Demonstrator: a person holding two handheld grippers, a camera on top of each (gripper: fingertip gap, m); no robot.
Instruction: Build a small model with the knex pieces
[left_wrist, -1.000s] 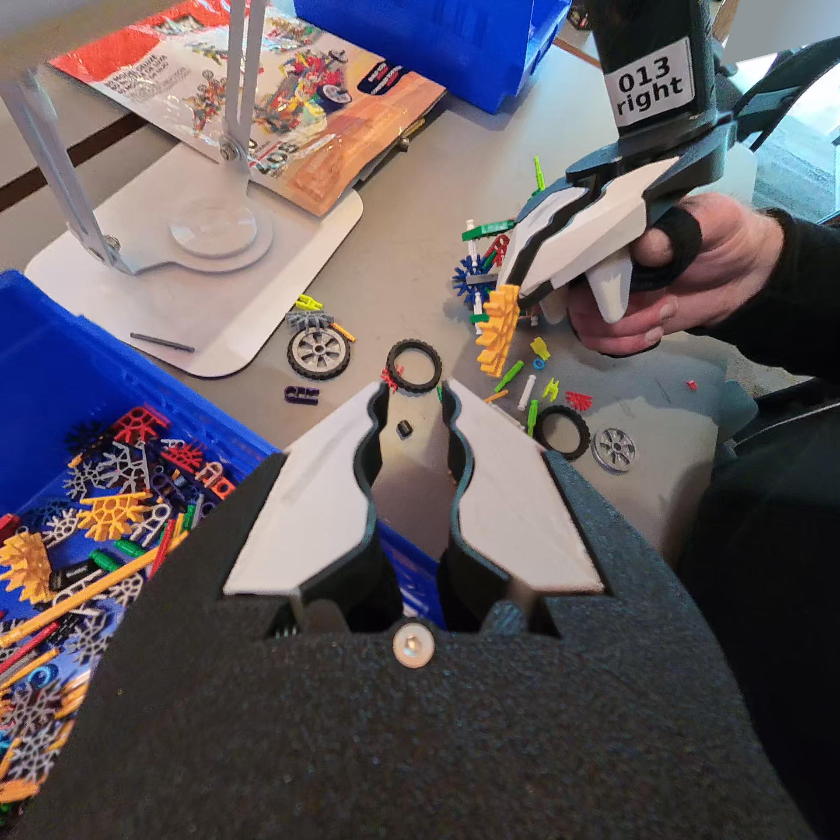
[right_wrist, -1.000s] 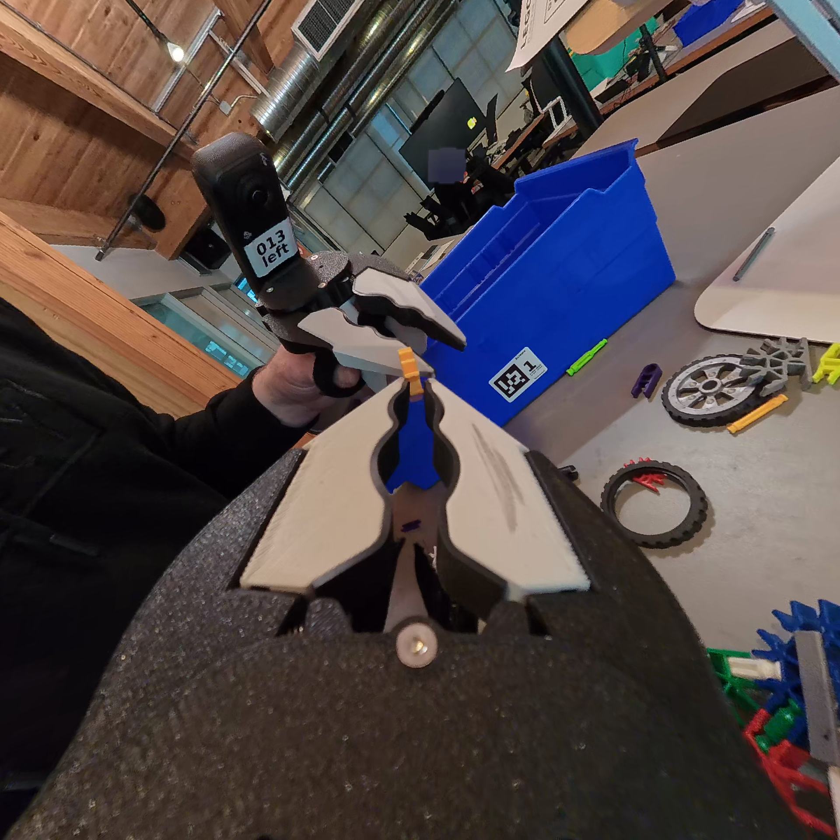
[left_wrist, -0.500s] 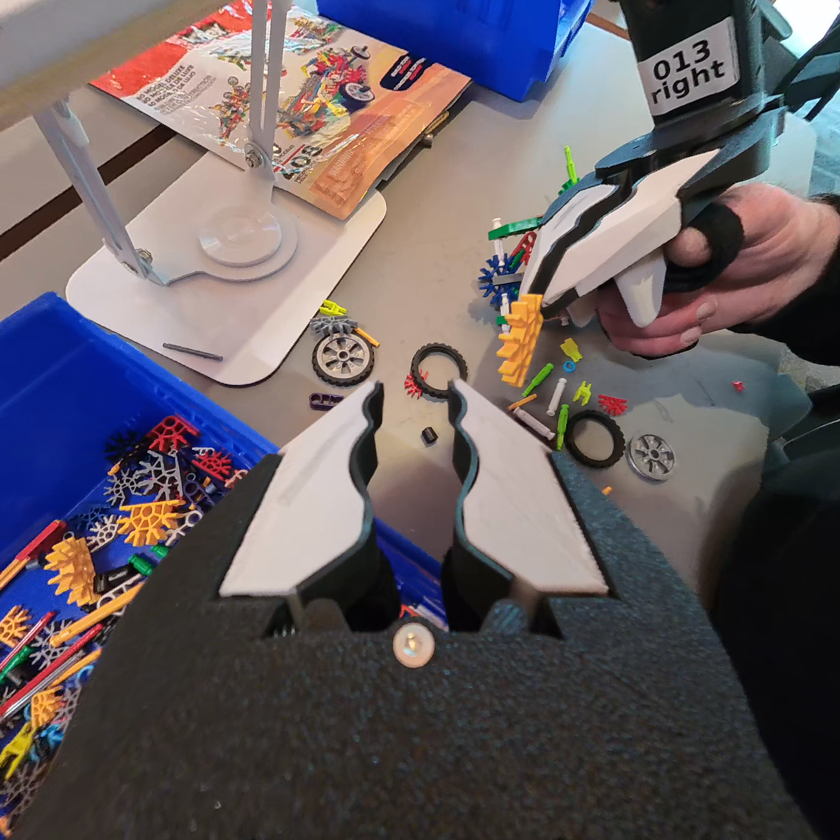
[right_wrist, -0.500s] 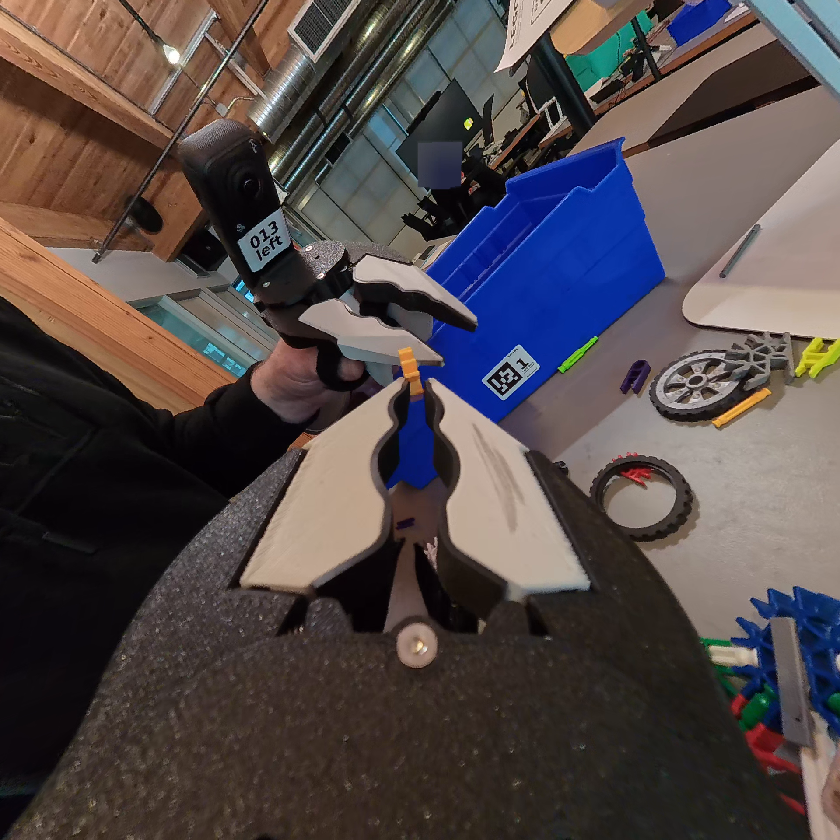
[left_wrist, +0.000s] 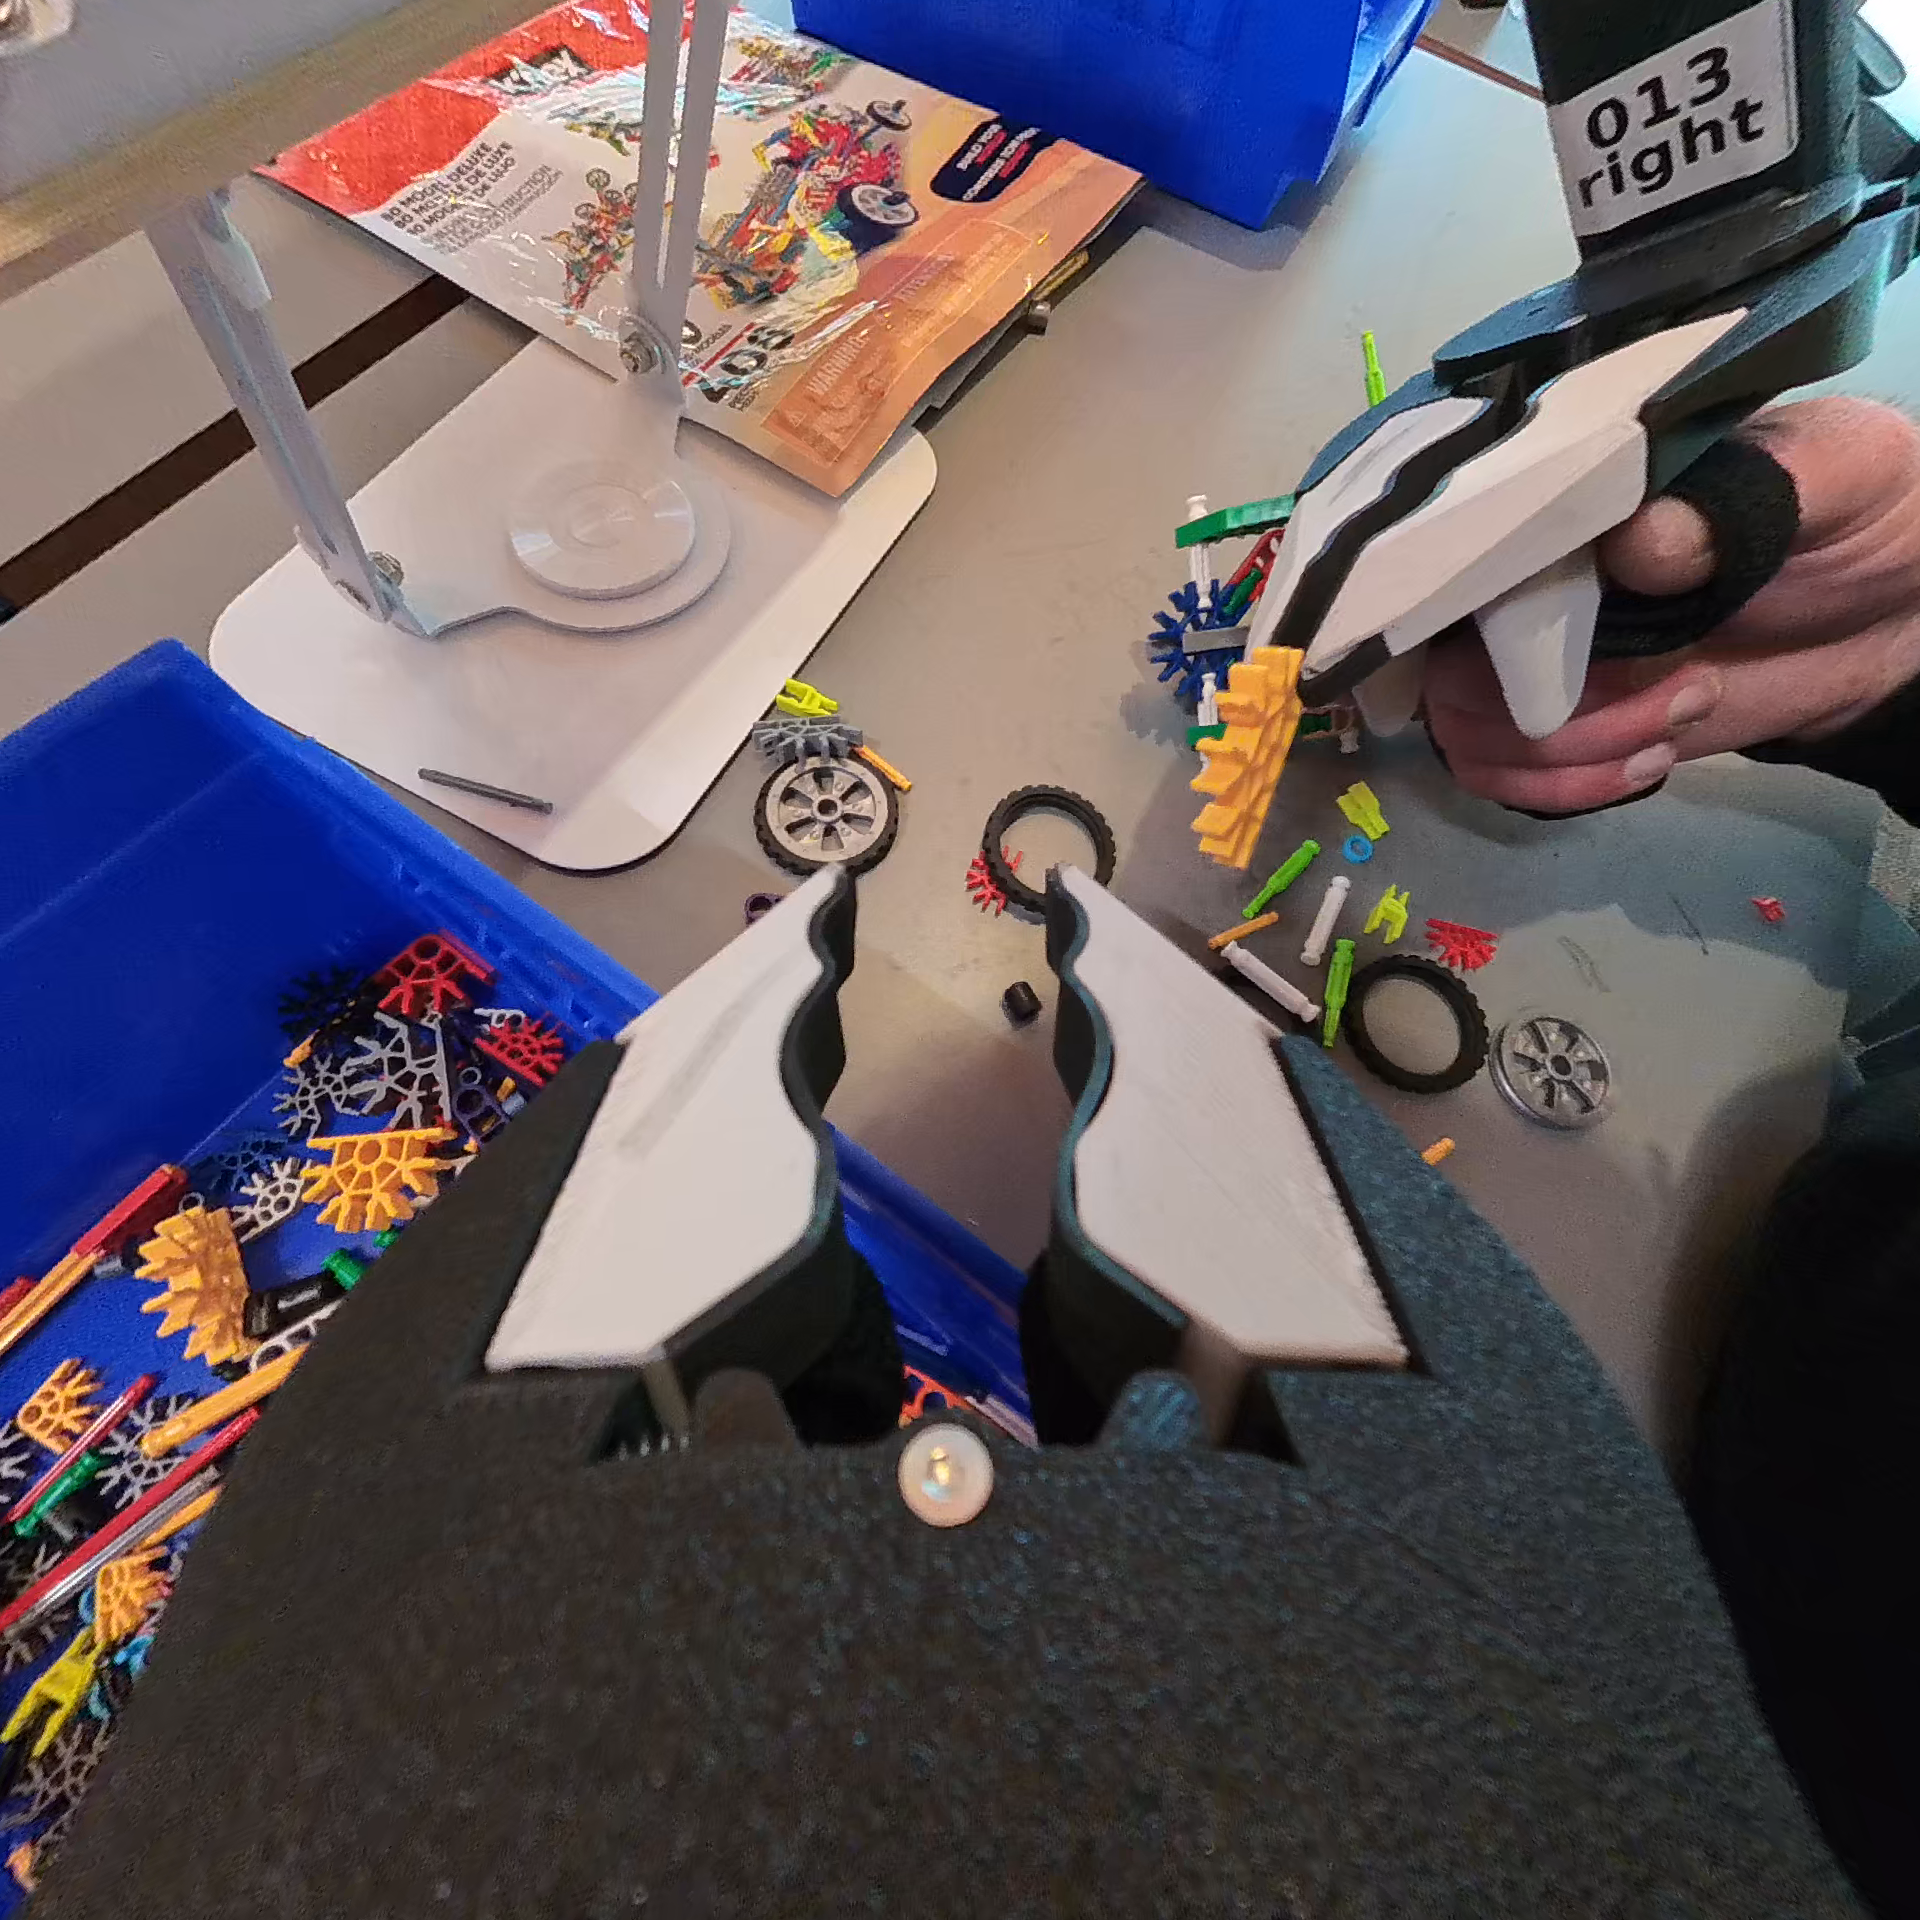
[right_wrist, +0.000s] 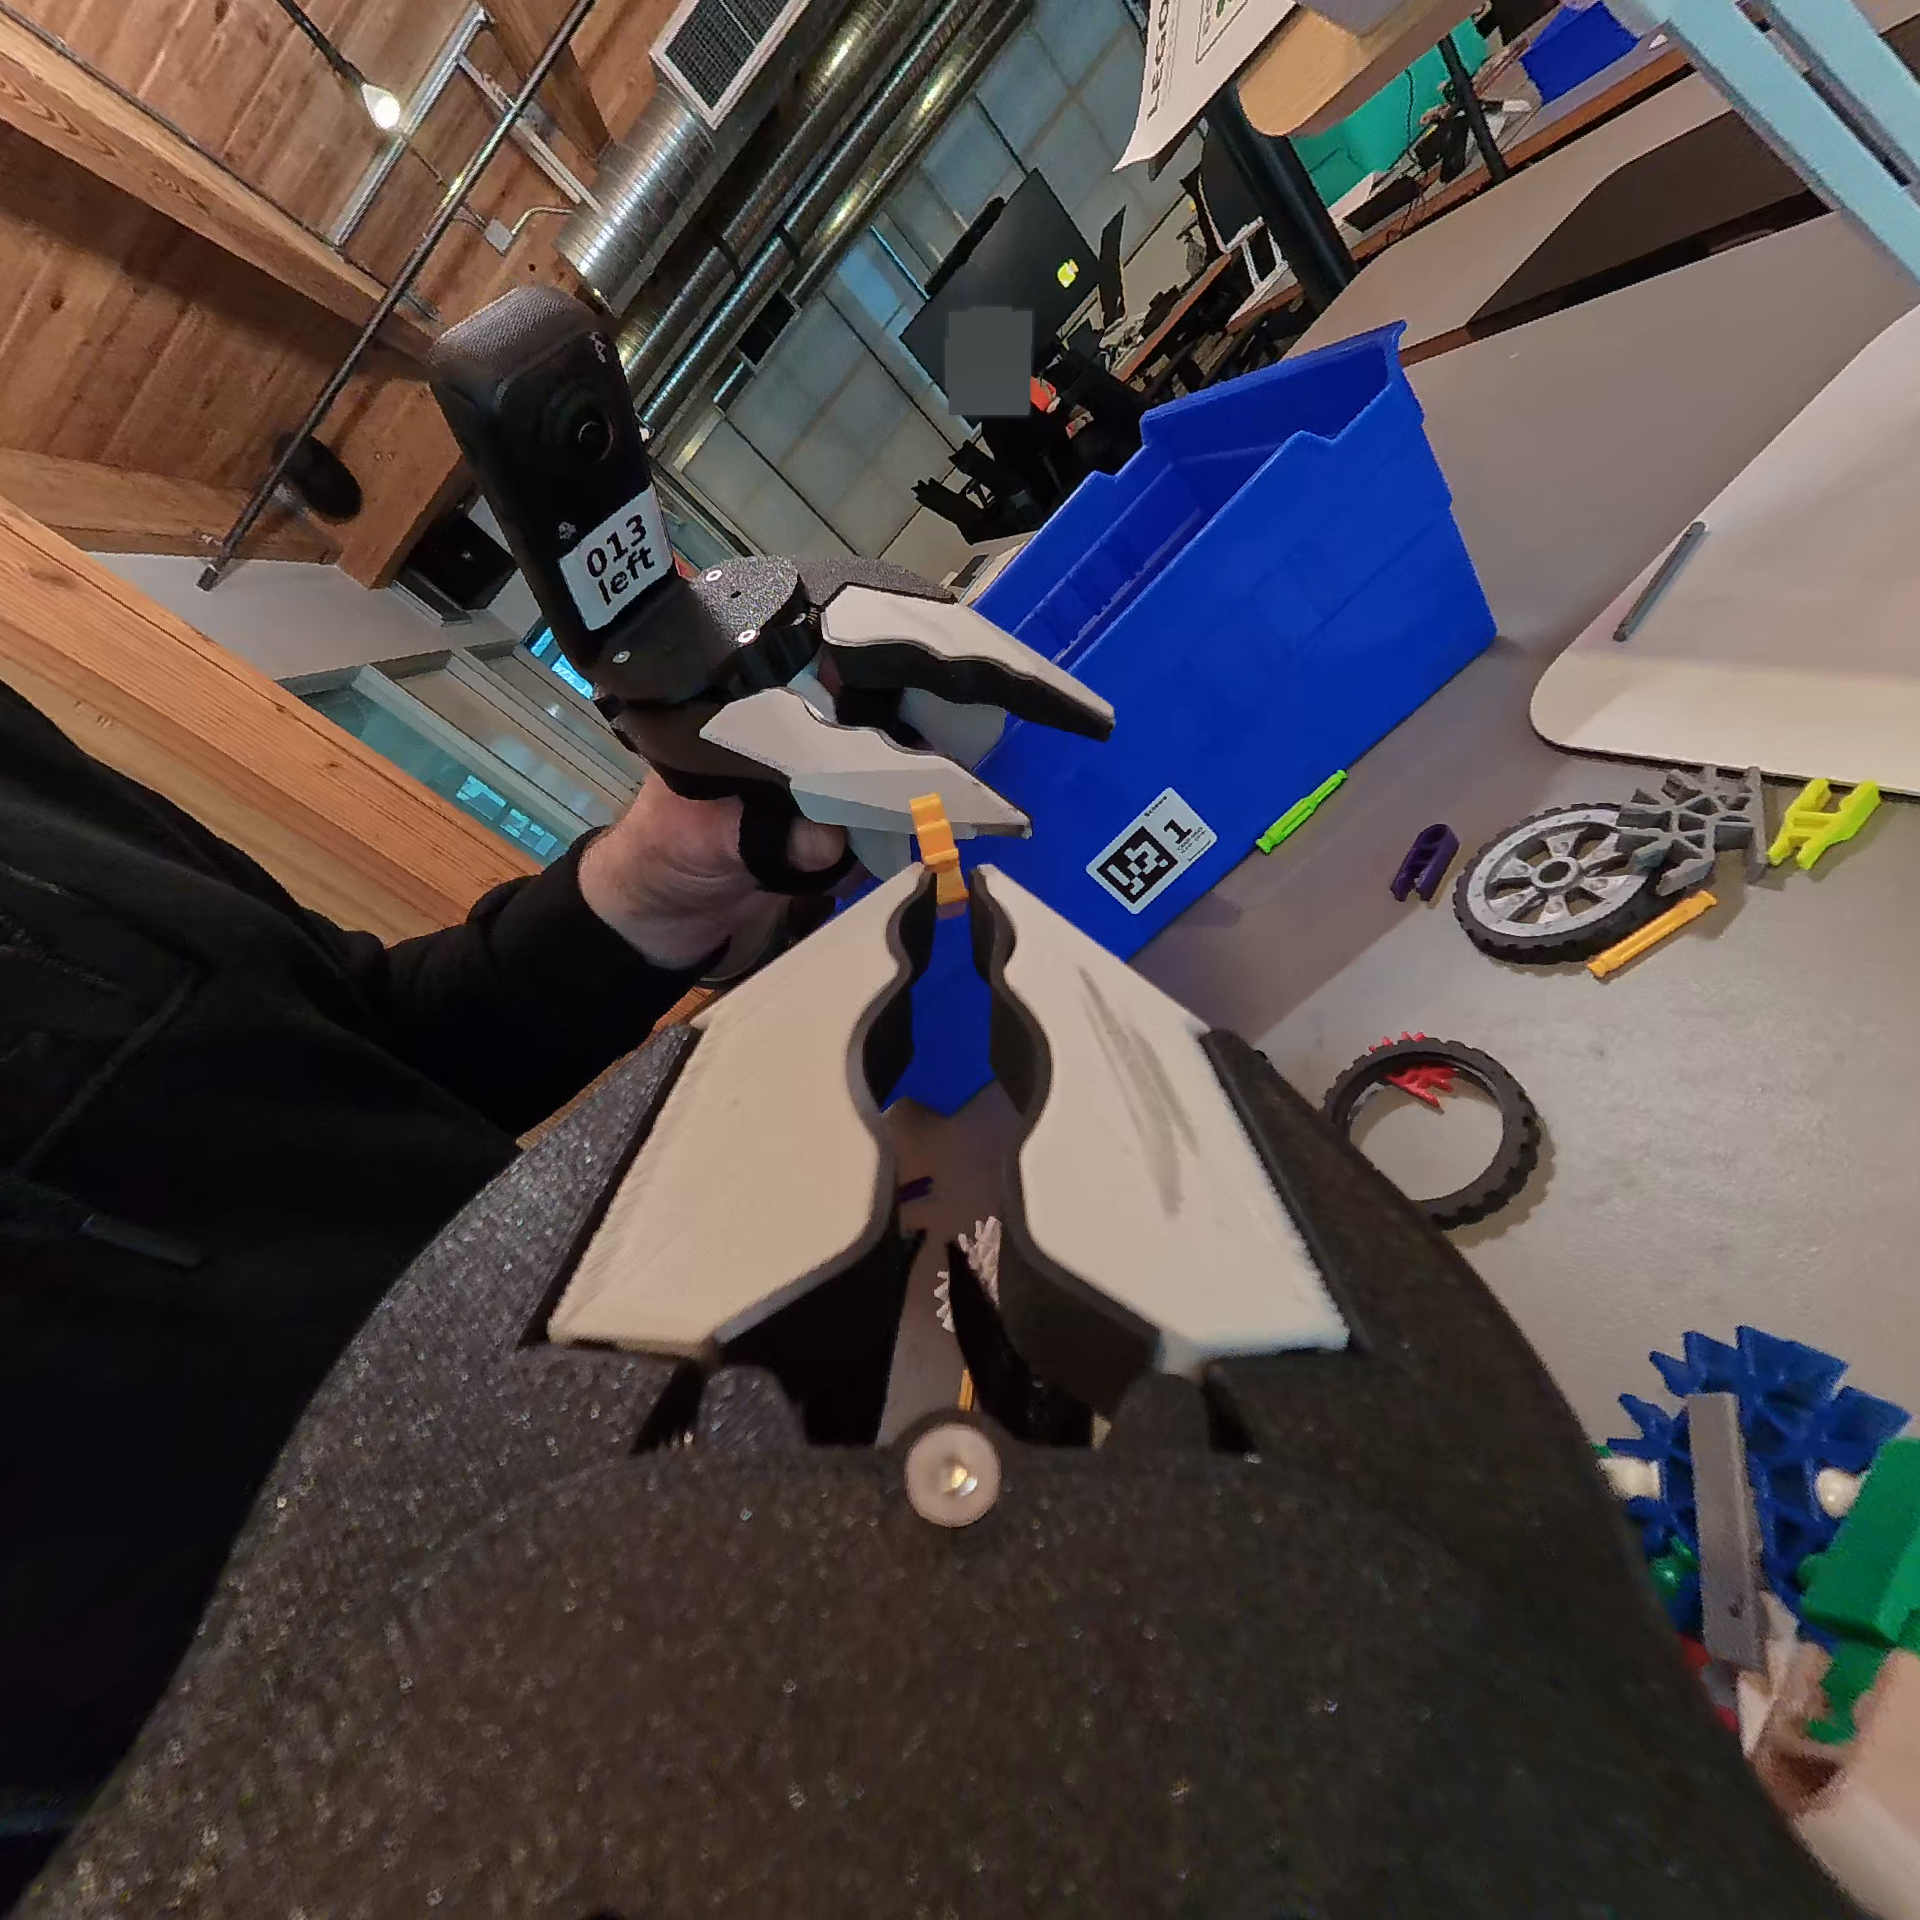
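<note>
My left gripper (left_wrist: 951, 883) is open and empty, held above the table between a blue bin of loose parts (left_wrist: 125, 935) and a black tyre (left_wrist: 1049, 836). It also shows in the right wrist view (right_wrist: 1070, 774), jaws apart. My right gripper (right_wrist: 948, 878) is shut on a yellow toothed connector (right_wrist: 935, 836). In the left wrist view the right gripper (left_wrist: 1309, 665) holds that yellow connector (left_wrist: 1247, 753) edge-on above the table, beside a small blue, green and white assembly (left_wrist: 1205, 623).
A grey-spoked wheel (left_wrist: 826, 810), a second tyre (left_wrist: 1415, 1023), a loose hub (left_wrist: 1550, 1070) and several small rods lie on the grey table. A white stand base (left_wrist: 582, 644), a printed booklet (left_wrist: 727, 239) and another blue bin (left_wrist: 1122, 83) stand farther back. Across from one pair of fingers to the other is roughly 7 cm. From the left gripper's tips to the grey-spoked wheel (left_wrist: 826, 810) is close to 11 cm. It turns up in the right wrist view (right_wrist: 1558, 874) as well.
My left gripper has opened wider and drifted back and left along the bin. My right gripper, still shut on the yellow connector, has shifted slightly.
</note>
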